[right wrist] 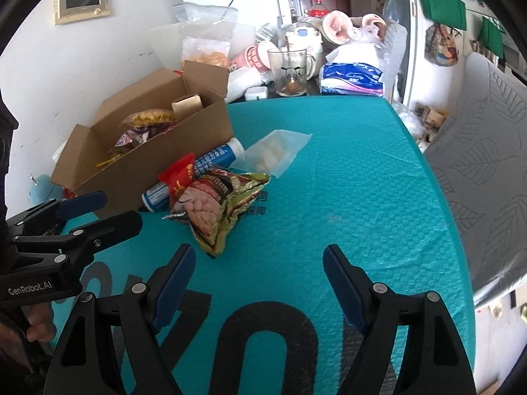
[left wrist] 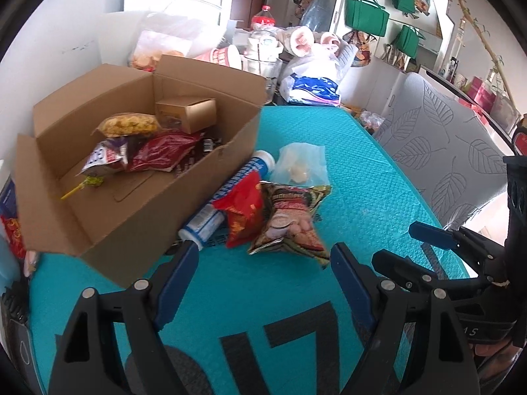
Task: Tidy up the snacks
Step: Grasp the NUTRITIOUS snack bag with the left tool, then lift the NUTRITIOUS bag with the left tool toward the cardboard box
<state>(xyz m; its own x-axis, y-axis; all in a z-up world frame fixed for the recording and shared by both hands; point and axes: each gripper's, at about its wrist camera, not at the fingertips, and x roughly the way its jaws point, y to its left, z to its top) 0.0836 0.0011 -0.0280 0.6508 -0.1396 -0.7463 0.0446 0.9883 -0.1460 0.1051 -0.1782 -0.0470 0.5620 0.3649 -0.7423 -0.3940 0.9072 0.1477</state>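
An open cardboard box (left wrist: 138, 217) (right wrist: 145, 171) stands on the teal mat and holds several snack packs, among them a yellow popcorn bag (left wrist: 130, 124) and a dark red bag (left wrist: 161, 153). Beside it on the mat lie a gold-brown snack bag (left wrist: 290, 220) (right wrist: 215, 200), a small red pack (left wrist: 242, 214) (right wrist: 179, 177), a blue-and-white tube (left wrist: 227, 197) (right wrist: 210, 159) and a clear bag of pale sweets (left wrist: 299, 164) (right wrist: 275, 153). My left gripper (left wrist: 263, 260) is open and empty, just short of the gold bag. My right gripper (right wrist: 258, 260) is open and empty, right of that bag.
The teal mat (left wrist: 362, 181) (right wrist: 346, 181) covers the table. Behind it stand a glass mug (right wrist: 291, 72), a tissue pack (right wrist: 352, 79), cups and plastic bags. A grey leaf-patterned chair back (left wrist: 454, 151) (right wrist: 487, 151) is at the right. The wall is left of the box.
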